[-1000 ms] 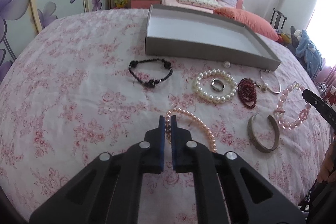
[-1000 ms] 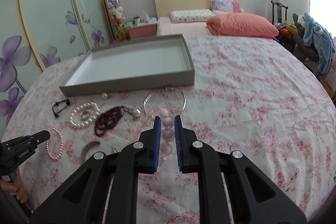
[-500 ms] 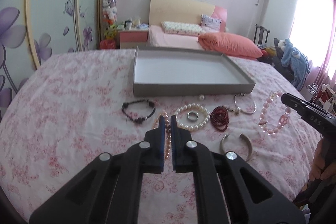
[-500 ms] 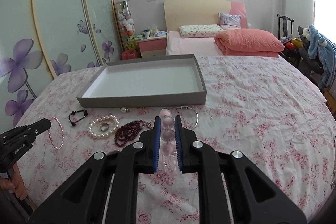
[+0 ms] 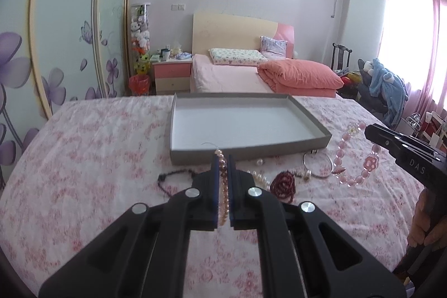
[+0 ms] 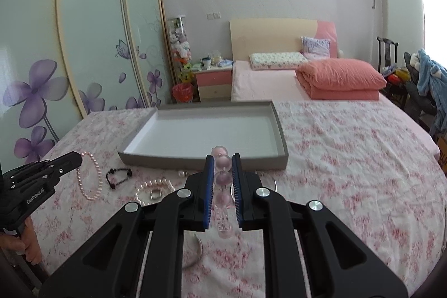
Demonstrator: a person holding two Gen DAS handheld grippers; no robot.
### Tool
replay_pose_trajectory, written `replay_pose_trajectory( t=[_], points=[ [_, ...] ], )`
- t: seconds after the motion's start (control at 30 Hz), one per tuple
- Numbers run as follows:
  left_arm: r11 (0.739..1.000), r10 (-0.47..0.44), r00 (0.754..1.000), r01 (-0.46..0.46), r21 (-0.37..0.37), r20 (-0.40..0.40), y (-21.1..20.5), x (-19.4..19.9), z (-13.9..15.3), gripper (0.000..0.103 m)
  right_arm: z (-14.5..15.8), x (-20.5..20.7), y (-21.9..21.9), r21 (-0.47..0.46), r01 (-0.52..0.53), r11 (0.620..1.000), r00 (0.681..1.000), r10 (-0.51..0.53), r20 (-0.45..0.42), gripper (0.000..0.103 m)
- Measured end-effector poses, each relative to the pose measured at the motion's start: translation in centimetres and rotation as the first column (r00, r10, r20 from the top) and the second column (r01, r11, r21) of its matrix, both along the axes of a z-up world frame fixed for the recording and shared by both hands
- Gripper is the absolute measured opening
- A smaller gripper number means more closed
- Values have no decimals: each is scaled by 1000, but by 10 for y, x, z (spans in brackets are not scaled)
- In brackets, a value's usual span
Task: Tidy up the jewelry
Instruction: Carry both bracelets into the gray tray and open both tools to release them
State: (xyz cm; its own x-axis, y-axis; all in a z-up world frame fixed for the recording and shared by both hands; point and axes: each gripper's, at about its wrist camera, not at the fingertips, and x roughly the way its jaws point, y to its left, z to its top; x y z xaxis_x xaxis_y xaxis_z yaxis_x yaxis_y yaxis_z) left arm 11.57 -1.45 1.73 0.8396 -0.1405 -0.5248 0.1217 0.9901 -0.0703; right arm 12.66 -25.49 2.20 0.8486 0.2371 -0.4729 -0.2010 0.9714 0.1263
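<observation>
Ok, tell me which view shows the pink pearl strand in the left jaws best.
The right wrist view. There the pink pearl strand hangs as a full open loop from the left gripper, clear against the bedspread. In the left wrist view only a short run of pearls shows between the closed jaws, the rest hidden behind the gripper.

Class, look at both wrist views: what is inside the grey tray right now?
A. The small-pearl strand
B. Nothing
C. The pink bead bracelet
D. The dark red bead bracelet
B: the grey tray shows only its bare white floor; the small-pearl strand is in the left gripper, the pink bead bracelet in the right gripper.
</observation>
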Motion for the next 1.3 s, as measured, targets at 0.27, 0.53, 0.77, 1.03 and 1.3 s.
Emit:
replay_pose_trajectory(
  t=[0.27,0.53,0.77,1.03,1.3],
  points=[
    [1000,-6,999,5,20,44,-7,44,21,6,29,29,14,-40,-14,999,993,19,119,14],
    [1000,8,1000,-8,14,22,-8,113,19,6,31,85,24,-62,-5,998,989,14,150,14],
    [1000,-3,999,1,-20,-51,-9,180,2,6,6,153,30,-34,-17,999,999,18,49,14],
    [1000,-11,994,11,3,-105,-20,225,-23,6,-16,208,36,37,-35,999,995,38,-88,14],
    [1000,15,992,-16,-3,-127,-15,242,-34,17,-24,215,36,-10,1,1000,992,-2,-122,42]
  ],
)
